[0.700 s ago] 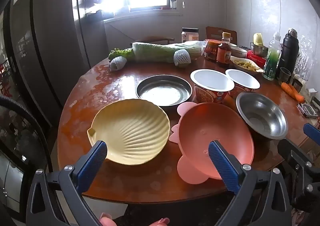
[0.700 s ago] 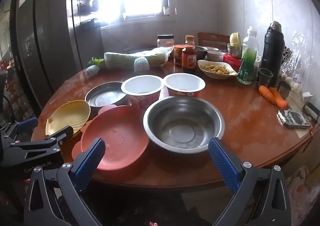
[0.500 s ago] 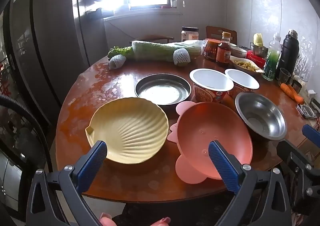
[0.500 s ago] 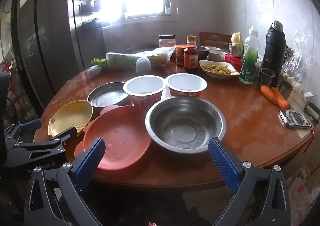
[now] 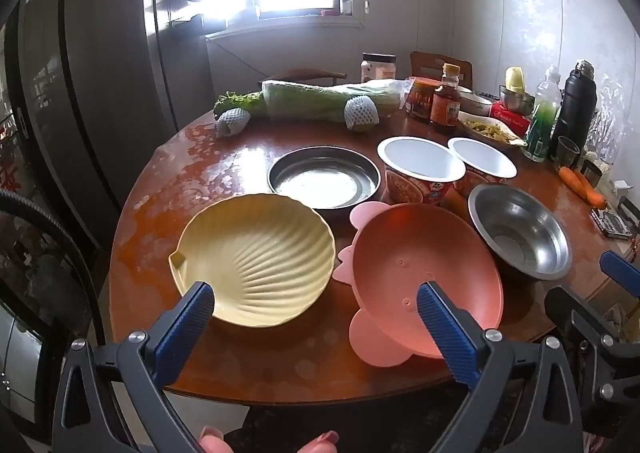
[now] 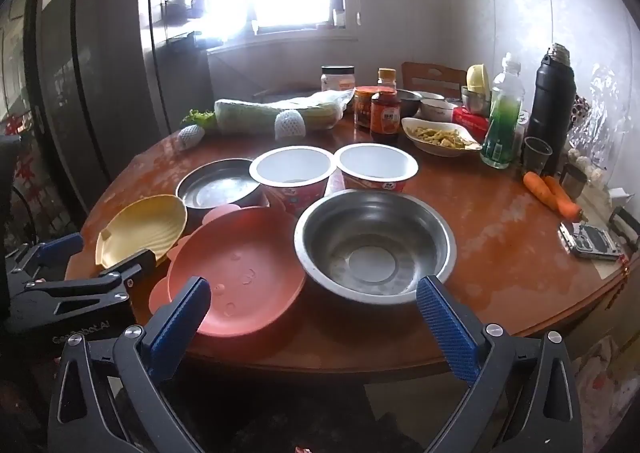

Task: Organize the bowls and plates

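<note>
Left gripper point(image 5: 316, 307) jaws wide apart, empty, hovering over the near edge of the round wooden table point(image 5: 168, 189). Right gripper point(image 6: 312, 303) same. Pink plastic bowl point(image 5: 426, 277) is the landmark: yellow shell-shaped plate point(image 5: 256, 257) just left, steel bowl point(image 5: 520, 233) right, dark steel plate point(image 5: 324, 179) behind.

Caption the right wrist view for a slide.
Open right gripper hovers before a steel bowl and pink plate on a cluttered round table.

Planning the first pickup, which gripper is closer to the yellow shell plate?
Left. The left gripper hangs open at the yellow shell plate's near rim; the right gripper is open over by the steel bowl.
</note>
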`<state>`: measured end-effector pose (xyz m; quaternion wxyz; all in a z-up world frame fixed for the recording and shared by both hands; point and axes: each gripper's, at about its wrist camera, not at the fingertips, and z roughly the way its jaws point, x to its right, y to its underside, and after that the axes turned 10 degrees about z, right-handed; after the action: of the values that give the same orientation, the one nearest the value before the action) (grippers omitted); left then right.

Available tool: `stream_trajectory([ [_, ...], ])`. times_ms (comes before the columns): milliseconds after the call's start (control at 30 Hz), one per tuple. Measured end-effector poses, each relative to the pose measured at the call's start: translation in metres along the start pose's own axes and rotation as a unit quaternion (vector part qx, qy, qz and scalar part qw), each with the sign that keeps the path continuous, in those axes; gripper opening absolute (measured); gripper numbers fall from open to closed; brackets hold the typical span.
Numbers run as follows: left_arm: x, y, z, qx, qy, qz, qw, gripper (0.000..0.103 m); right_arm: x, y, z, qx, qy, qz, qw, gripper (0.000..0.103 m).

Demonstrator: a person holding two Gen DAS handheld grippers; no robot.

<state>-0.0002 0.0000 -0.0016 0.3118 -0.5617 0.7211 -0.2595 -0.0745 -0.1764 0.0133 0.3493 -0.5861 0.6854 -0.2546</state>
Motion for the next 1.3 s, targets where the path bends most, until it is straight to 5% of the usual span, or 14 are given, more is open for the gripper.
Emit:
stream_trajectory([
  [1300,-0.0005,-0.0029,-0.0051,0.002,0.002,-0.001,1.0,0.102,0.0045,-0.0024,0.0015,-0.006,0.003,0.016,1.0,0.103],
])
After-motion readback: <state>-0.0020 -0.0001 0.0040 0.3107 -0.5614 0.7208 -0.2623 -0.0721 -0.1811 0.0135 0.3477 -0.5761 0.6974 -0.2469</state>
